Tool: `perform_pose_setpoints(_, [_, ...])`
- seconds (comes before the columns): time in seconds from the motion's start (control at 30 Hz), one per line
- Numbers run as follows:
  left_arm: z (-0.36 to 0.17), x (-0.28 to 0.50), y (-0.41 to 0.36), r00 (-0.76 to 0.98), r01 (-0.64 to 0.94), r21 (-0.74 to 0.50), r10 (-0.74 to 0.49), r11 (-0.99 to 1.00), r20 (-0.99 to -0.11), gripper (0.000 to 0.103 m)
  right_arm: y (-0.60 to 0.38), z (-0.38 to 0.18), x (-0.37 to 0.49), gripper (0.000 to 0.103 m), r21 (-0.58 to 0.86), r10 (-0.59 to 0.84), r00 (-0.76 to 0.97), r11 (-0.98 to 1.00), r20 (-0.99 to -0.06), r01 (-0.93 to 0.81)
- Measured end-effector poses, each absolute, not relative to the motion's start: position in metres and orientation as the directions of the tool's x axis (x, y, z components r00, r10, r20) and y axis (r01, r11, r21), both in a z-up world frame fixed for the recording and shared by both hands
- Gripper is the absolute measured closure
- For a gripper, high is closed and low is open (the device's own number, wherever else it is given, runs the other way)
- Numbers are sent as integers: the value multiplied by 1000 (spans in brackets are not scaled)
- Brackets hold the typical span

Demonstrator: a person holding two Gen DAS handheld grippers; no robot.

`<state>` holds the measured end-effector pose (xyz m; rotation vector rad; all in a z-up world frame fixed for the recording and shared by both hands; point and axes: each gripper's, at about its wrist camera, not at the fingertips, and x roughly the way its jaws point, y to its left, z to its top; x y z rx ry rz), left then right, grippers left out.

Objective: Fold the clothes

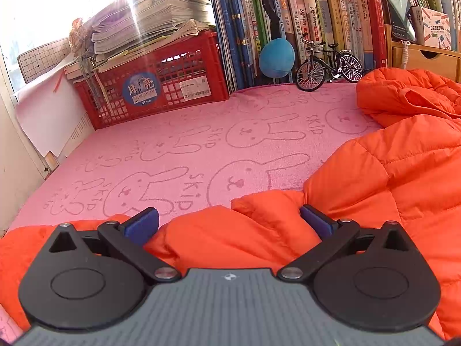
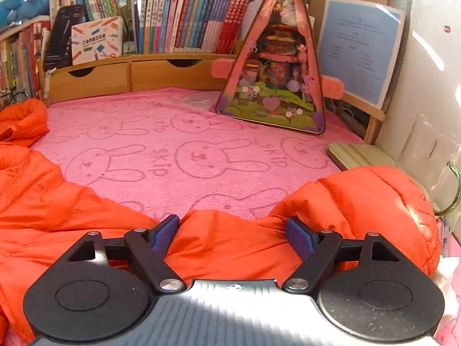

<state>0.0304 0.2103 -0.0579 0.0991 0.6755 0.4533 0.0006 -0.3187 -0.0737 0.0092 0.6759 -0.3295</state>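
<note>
A pink rabbit-print towel [image 1: 178, 144] is covering the bench, filling the middle of both views. Rows of books [image 1: 317, 23] are standing along the top of the frames, with a red crate [image 1: 161, 86] at the upper left of the left view and a triangular toy house [image 2: 273, 66] at the upper right of the right view. The orange puffer jacket [image 1: 389, 173] is lying rumpled across the lower and right parts of the left view and along the bottom of the right view. The left gripper [image 1: 229, 220] is holding its fingers wide apart, a jacket fold bulging between them. The right gripper [image 2: 232, 232] is likewise spread wide over a fold, gripping nothing.
</note>
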Motion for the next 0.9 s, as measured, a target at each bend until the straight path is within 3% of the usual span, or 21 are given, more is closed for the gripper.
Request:
perform_pose_setpoints(0.2, [-58, 31, 211, 687, -373, 229, 434, 899, -583, 0, -329, -76, 11, 15, -151, -365, 704, 925, -609, 350])
perform_pose_setpoints(0.5, [-58, 31, 210, 686, -373, 238, 439, 897, -580, 0, -312, -73, 21, 17, -222, -463, 674, 882, -576, 417])
perform_pose_setpoints(0.9, [-58, 31, 208, 686, -373, 250, 447, 894, -575, 0, -191, -23, 0, 11, -126, -84, 860, 992, -504, 24])
